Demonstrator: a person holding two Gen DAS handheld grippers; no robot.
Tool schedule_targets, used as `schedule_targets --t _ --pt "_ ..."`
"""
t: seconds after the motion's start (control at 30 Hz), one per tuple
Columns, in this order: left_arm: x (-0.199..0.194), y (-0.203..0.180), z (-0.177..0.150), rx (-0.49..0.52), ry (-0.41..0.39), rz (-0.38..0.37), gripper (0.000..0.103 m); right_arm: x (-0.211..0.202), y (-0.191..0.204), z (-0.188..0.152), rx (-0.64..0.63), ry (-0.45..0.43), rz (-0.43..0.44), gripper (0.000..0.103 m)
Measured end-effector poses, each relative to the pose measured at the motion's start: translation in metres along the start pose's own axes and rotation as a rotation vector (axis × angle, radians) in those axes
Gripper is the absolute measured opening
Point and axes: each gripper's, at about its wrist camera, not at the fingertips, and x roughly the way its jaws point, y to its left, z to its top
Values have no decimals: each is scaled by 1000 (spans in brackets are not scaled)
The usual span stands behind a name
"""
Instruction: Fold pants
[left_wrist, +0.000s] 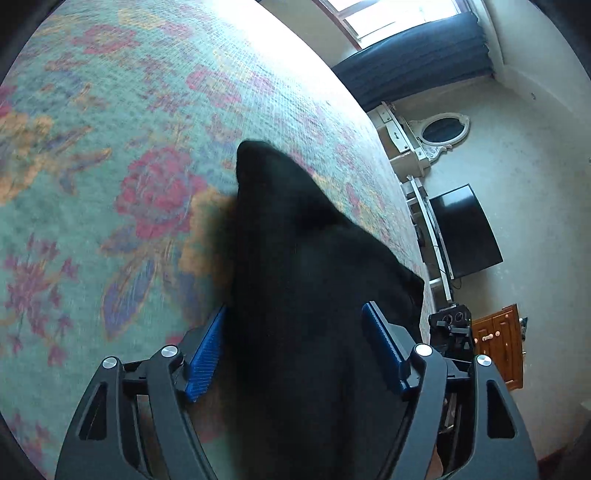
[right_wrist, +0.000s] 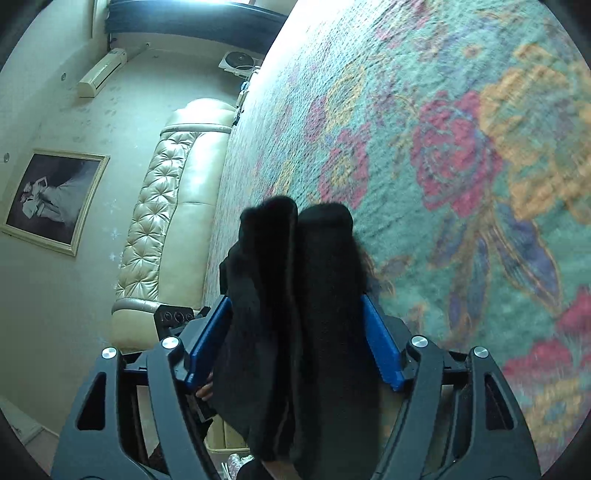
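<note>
Pants (left_wrist: 317, 295) lie on the floral bedspread (left_wrist: 110, 147) near its edge, black, bunched, long axis running straight ahead of both grippers. Left gripper (left_wrist: 295, 347): jaws spread wide, cloth lying between the blue pads (left_wrist: 207, 354); on the right side a gap shows, on the left the cloth edge sits against the pad but looks unpressed, so released, not grasping. Right gripper (right_wrist: 295, 339): jaws equally wide, two rolled folds of the pants (right_wrist: 295, 295) fill the span and brush both pads (right_wrist: 380, 343); no visible squeeze, so I read it as let go. Neither hand clearly nearer; each has cloth directly between its jaws, extending forward. Next fold likely needs a regrasp along that axis.
</note>
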Motion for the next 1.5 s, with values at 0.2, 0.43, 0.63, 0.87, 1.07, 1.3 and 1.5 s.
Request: schedule_targets --t 0.2,0.43,0.63,0.87,1.07,1.3,1.5 --pt "-24 7 -55 -101 11 -70 73 -8 -1 -45 18 60 39 78" --pt "-13 0 -59 -127 -18 60 55 3 11 -58 -25 51 -129 49" --pt "-20 -17 -60 -97 -18 126 44 -11 16 -64 -15 26 -122 35" --pt "-28 -14 -62 -109 -12 125 43 -22 13 -75 23 39 -112 33" --pt "-22 -5 -56 -127 -13 111 44 -19 -3 -75 50 41 -112 33" --pt "-22 5 -54 -122 -10 79 45 -22 -16 -77 62 44 -87 33" --pt "-24 10 -52 -121 -8 64 46 -23 -20 -75 63 46 -77 33"
